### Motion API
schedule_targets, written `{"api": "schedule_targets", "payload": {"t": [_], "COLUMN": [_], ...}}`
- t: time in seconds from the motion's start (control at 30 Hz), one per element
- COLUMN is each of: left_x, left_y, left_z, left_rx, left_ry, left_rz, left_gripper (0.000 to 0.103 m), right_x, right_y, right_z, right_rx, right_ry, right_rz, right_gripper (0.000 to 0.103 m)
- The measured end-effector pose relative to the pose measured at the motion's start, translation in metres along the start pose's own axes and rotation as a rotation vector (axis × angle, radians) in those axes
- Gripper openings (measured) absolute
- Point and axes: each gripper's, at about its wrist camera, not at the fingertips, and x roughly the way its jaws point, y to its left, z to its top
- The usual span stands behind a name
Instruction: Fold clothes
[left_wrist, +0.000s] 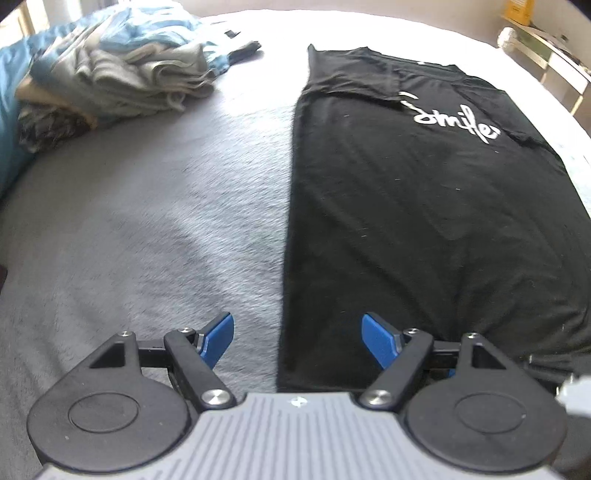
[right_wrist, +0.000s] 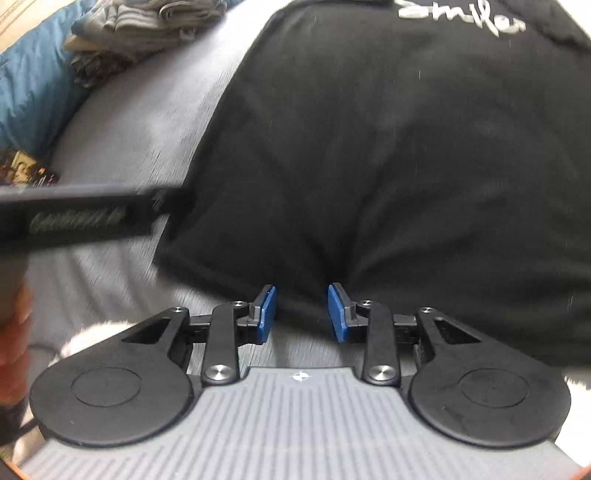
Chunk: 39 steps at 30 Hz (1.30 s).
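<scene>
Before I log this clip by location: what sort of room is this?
Most likely a bedroom. The black T-shirt lies flat on a wide grey bedspread, with a pile of folded clothes beside a blue pillow or duvet at the far end.

The black T-shirt (left_wrist: 424, 229) was matt cloth, flecked with pale lint, its white lettering (left_wrist: 452, 120) a smooth print. The grey blanket (left_wrist: 147, 221) under it looked fuzzy and napped. The left gripper (left_wrist: 297, 341) and right gripper (right_wrist: 302, 313) showed matt black plastic arms, bright metal screws, smooth blue pads (left_wrist: 219, 339) and ribbed grey plastic bodies. The folded clothes (left_wrist: 122, 74) were soft cloth.
</scene>
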Motion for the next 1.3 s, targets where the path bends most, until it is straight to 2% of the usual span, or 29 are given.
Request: {"api": "schedule_targets", "payload": {"t": [0.2,0.33,0.37,0.43,0.57,0.67,0.83,0.9,1.03,1.1,1.2,1.3], "left_x": [0.012,0.026,0.029,0.035,0.045,0.045,0.045,0.045,0.044,0.039,0.03,0.026], "left_y": [-0.027,-0.044,-0.048,-0.055,-0.061,-0.062,-0.063,-0.065,-0.069,-0.07,-0.072,-0.075], "left_z": [0.002,0.006,0.006,0.004,-0.006,-0.01,-0.012,-0.012,-0.01,-0.01,-0.01,-0.009], "left_rx": [0.062,0.1,0.109,0.124,0.142,0.145,0.124,0.123,0.116,0.107,0.094,0.079], "left_ry": [0.01,0.06,0.073,0.098,0.137,0.136,0.152,0.161,0.173,0.166,0.148,0.146], "left_rz": [-0.02,-0.059,-0.069,-0.064,-0.039,-0.032,-0.013,-0.004,0.016,0.019,0.015,-0.001], "left_gripper": [0.078,0.078,0.078,0.078,0.08,0.084,0.087,0.087,0.087,0.087,0.087,0.087], "right_x": [-0.028,-0.064,-0.065,-0.064,-0.063,-0.094,-0.134,-0.147,-0.153,-0.144,-0.124,-0.107], "right_y": [-0.018,-0.077,-0.096,-0.132,-0.19,-0.213,-0.236,-0.233,-0.213,-0.206,-0.209,-0.232], "right_z": [-0.01,0.018,0.022,0.023,-0.012,-0.055,-0.104,-0.104,-0.079,-0.061,-0.035,-0.031], "right_rx": [0.11,0.16,0.174,0.187,0.221,0.266,0.416,0.423,0.361,0.336,0.32,0.333], "right_ry": [0.042,-0.118,-0.132,-0.126,-0.034,-0.05,-0.032,-0.077,-0.177,-0.203,-0.229,-0.236], "right_rz": [0.067,-0.093,-0.135,-0.223,-0.275,-0.204,-0.272,-0.272,-0.206,-0.141,-0.088,-0.089], "right_gripper": [0.03,0.031,0.031,0.031,0.03,0.03,0.03,0.031,0.031,0.03,0.03,0.03]}}
